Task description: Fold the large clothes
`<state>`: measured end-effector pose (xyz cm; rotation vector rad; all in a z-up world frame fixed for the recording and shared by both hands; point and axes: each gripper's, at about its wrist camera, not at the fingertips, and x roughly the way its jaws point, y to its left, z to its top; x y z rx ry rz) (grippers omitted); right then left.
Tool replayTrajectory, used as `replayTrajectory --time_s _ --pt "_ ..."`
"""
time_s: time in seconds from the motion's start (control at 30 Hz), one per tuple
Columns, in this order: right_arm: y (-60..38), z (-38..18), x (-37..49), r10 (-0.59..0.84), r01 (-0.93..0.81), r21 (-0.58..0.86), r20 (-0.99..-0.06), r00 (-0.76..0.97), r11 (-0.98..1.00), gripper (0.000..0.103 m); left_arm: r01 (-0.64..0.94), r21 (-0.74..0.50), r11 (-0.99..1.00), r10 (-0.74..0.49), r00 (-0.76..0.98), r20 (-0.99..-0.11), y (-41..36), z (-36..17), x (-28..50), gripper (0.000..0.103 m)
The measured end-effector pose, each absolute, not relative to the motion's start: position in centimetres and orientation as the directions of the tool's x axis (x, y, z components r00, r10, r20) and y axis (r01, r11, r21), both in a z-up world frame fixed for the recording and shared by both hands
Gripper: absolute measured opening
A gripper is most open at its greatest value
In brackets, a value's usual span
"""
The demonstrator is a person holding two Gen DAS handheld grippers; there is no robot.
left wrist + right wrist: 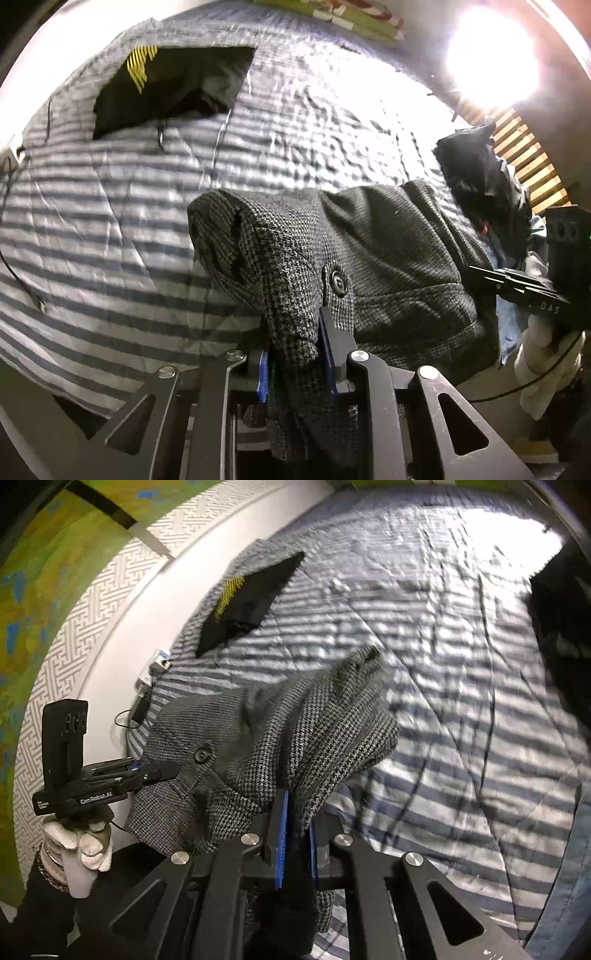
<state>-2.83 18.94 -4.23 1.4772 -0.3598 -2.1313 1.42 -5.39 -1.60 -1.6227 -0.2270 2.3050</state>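
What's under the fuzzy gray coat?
Under the lifted gray coat lies the striped blanket. Both grippers pinch the coat's edge. The blanket patch right beneath the coat is covered, so anything lying there can't be seen.

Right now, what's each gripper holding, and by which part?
Both hold the grey houndstooth jacket: left gripper pinches a front edge just below the button; right gripper pinches another bunched edge.

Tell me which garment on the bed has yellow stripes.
The flat black garment lying far up on the striped quilt. The grey checked jacket, held in both tongs, shows none.
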Motion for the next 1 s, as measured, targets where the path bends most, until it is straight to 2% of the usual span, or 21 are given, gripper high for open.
replayTrajectory --time_s 0.33,0.73,0.87,1.0 --pt "16.6 2.4 -5.5 -0.528 0.345 0.409 -0.742 -0.413 -0.845 0.008 -0.194 -0.245 -0.950 0.306 -0.427 -0.851 -7.1 4.8 -1.5 0.023" --pt "8.9 9.9 -15.8 -0.505 0.415 0.297 -0.613 -0.608 -0.860 0.008 -0.099 -0.121 -0.988 0.156 -0.621 -0.768 -13.9 15.4 -14.2 0.022" --pt "5.8 10.2 -20.5 -0.518 0.411 0.318 -0.574 -0.634 -0.855 0.008 -0.051 -0.099 -0.994 0.108 -0.651 -0.751 -17.1 16.3 -19.2 0.022" --pt "2.8 8.4 -25.0 -0.519 0.398 0.334 -0.566 -0.641 -0.855 0.008 0.007 -0.113 -0.994 0.082 -0.647 -0.758 -20.8 14.4 -24.5 0.022"
